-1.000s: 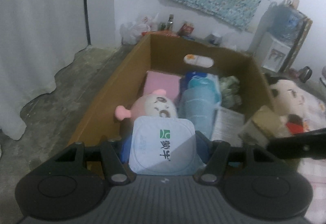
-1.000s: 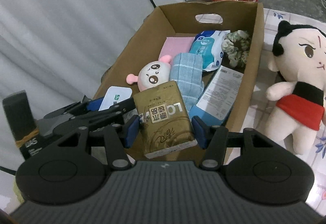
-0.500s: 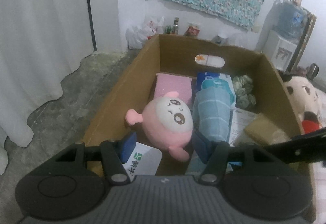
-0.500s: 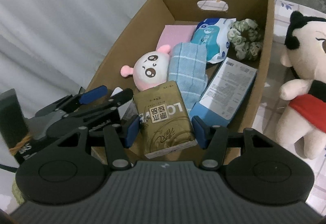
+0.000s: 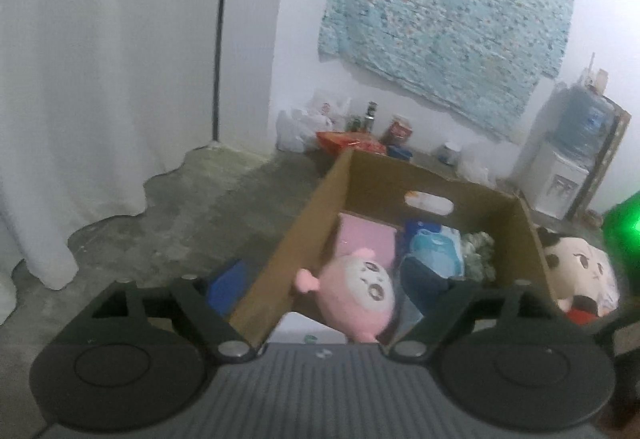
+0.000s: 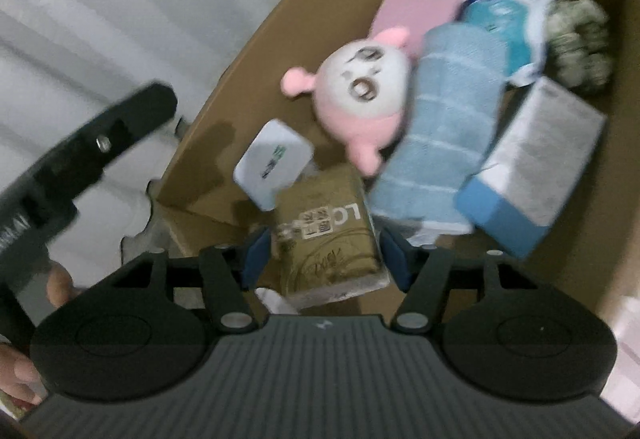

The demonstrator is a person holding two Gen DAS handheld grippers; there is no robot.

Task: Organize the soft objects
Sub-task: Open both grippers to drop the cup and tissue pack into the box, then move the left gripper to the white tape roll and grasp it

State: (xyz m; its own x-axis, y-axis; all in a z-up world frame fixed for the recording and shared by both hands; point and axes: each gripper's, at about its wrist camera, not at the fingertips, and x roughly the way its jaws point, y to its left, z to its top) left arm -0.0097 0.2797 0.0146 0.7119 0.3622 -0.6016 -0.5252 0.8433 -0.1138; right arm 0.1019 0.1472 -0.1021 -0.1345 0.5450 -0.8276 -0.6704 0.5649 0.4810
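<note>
My right gripper (image 6: 325, 254) is shut on a brown tissue pack (image 6: 325, 239) and holds it over the near end of the cardboard box (image 6: 224, 107). My left gripper (image 5: 326, 289) is open and empty, straddling the box's left wall (image 5: 296, 239). The white pouch with a green logo (image 6: 273, 163) lies in the box's near left corner. Also in the box are a pink round plush (image 6: 366, 87), a blue rolled towel (image 6: 440, 127), a pink pad (image 6: 416, 11), a blue wipes pack (image 6: 500, 15), a green scrunchie (image 6: 580, 43) and a blue-sided box (image 6: 536, 167).
A black-haired doll in red (image 5: 580, 275) lies right of the box. A white curtain (image 5: 100, 79) hangs at left over bare concrete floor (image 5: 180, 215). Bags and bottles (image 5: 344, 127) stand by the far wall, a water dispenser (image 5: 568, 159) at right.
My left gripper let go of the white pouch, opened wide and pulled back and up to the left wall. My right gripper moved forward and lower over the box with the tissue pack.
</note>
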